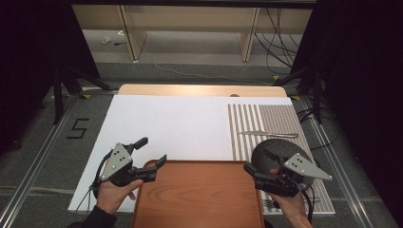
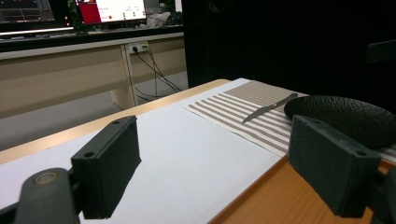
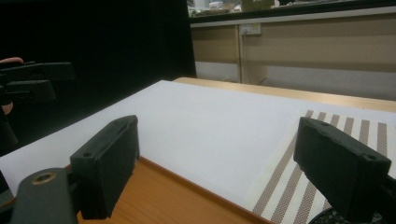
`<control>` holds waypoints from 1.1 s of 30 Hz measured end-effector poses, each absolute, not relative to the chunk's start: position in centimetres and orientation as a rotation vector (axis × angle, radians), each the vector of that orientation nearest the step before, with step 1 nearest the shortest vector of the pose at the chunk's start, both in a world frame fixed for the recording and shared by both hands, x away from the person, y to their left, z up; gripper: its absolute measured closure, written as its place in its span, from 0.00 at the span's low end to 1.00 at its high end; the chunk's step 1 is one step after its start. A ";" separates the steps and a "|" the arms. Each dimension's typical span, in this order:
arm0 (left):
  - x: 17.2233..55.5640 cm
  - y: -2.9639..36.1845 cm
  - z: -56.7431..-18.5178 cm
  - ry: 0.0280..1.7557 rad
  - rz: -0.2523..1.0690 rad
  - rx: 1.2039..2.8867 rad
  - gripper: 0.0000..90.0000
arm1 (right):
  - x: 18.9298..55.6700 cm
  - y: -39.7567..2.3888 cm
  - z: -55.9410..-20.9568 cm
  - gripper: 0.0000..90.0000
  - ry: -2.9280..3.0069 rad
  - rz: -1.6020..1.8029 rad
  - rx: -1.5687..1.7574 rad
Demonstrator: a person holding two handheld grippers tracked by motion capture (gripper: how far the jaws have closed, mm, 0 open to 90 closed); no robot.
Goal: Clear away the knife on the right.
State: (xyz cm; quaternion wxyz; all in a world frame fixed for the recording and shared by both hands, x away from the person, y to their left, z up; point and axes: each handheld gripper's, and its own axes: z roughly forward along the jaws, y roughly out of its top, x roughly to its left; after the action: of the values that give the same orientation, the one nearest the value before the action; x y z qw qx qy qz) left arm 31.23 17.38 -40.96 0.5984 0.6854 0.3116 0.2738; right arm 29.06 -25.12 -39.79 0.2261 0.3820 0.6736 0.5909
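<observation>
While the light wooden bench (image 1: 199, 89) is carrying everything under inspection, a large white sheet (image 1: 171, 126) is covering most of its top. A rectangular reddish-brown wooden tray (image 1: 199, 194) is lying at the near edge, overlapping the white sheet and sitting between the two hands. A beige-and-brown striped woven placemat (image 1: 266, 118) is lying on the right part of the sheet, reaching towards the far edge.

A round, dark, rough-textured plate (image 1: 273, 151) is resting on the near part of the placemat, just beside the tray's right far corner; in the left gripper view it (image 2: 341, 116) is showing as a low black dish past the right jaw. A slim silver metal knife (image 1: 268, 134) is lying flat on the placemat just beyond the plate, apart from it, running roughly left to right.

The left tool (image 1: 152, 154) is being held in the person's left hand (image 1: 114, 192) over the tray's left far corner, its jaws standing wide apart and gripping nothing. The right tool (image 1: 254, 173) is being held in the right hand (image 1: 290, 202) at the tray's right edge, just beside the plate, its jaws likewise spread apart and empty. Whether either tool is touching the tray cannot be told.
</observation>
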 end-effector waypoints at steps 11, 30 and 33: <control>31.2 17.4 -41.0 0.722 0.634 1.591 0.18 | 29.0 -25.2 -39.7 0.17 1.858 1.651 1.050; 31.3 17.4 -41.1 0.722 0.636 1.599 0.19 | 29.6 -26.2 -38.1 0.16 1.935 1.605 1.014; 31.3 17.4 -41.1 0.724 0.634 1.598 0.19 | 29.7 -26.3 -37.7 0.16 1.957 1.589 1.001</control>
State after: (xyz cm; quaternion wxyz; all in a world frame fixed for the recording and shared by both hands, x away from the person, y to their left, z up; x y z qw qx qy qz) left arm 31.32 17.37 -41.11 0.5958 0.6880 0.3117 0.2730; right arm 29.73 -26.27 -37.67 0.2128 0.3607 0.7049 0.5724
